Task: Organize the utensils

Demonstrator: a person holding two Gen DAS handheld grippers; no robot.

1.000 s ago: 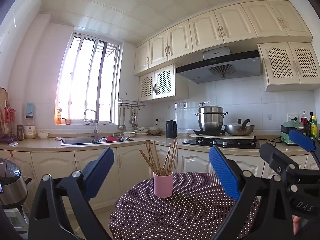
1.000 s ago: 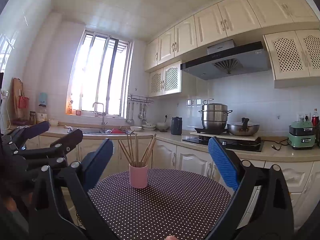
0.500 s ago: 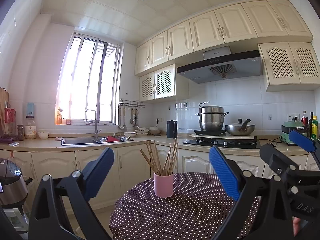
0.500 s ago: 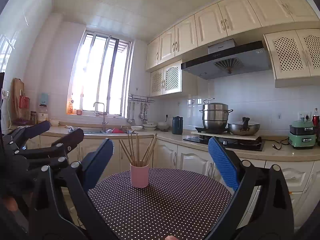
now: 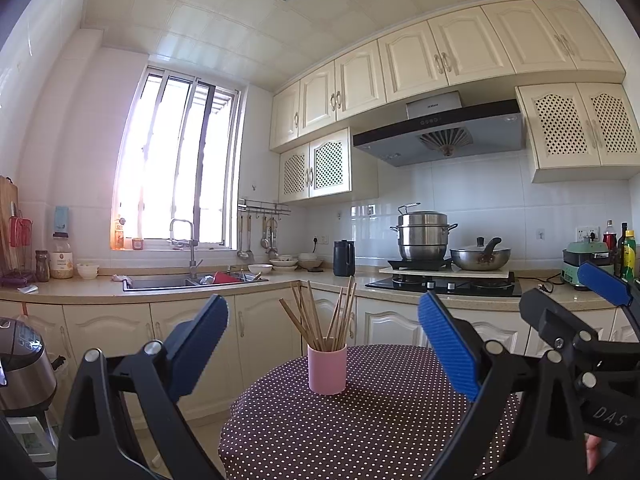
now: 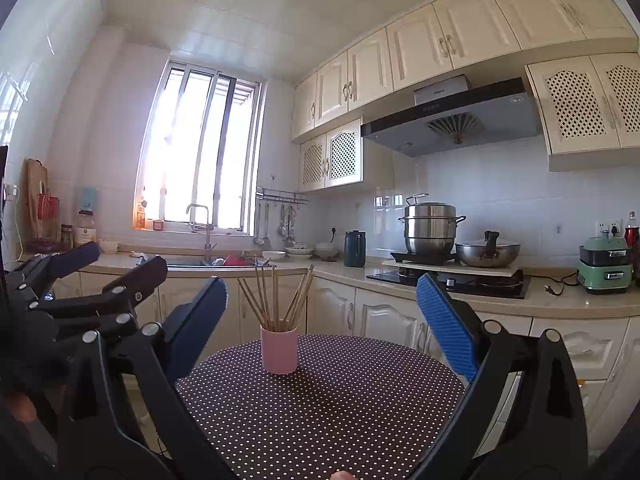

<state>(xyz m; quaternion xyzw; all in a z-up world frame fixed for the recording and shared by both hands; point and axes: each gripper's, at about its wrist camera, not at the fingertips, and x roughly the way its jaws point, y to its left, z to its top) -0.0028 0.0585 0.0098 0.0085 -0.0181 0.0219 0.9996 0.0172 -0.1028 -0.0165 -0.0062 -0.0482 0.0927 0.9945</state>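
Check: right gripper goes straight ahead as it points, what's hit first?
Probably the pink cup of chopsticks, standing slightly left of centre between the open right gripper fingers. Depth is unclear; it might narrowly pass to the cup's right, over the table.

Pink cup (image 6: 279, 350) of chopsticks (image 6: 276, 298) near table's (image 6: 320, 412) far edge; right gripper (image 6: 320, 330) spread wide, left gripper (image 6: 116, 264) alongside.

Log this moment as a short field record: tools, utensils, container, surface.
left tool: open, empty, raised short of the cup
right tool: open, empty, raised short of the cup
utensils: wooden chopsticks, standing fanned out in the cup
container: pink cup, upright
surface: round table with dotted dark cloth
contact: neither tool touches the cup
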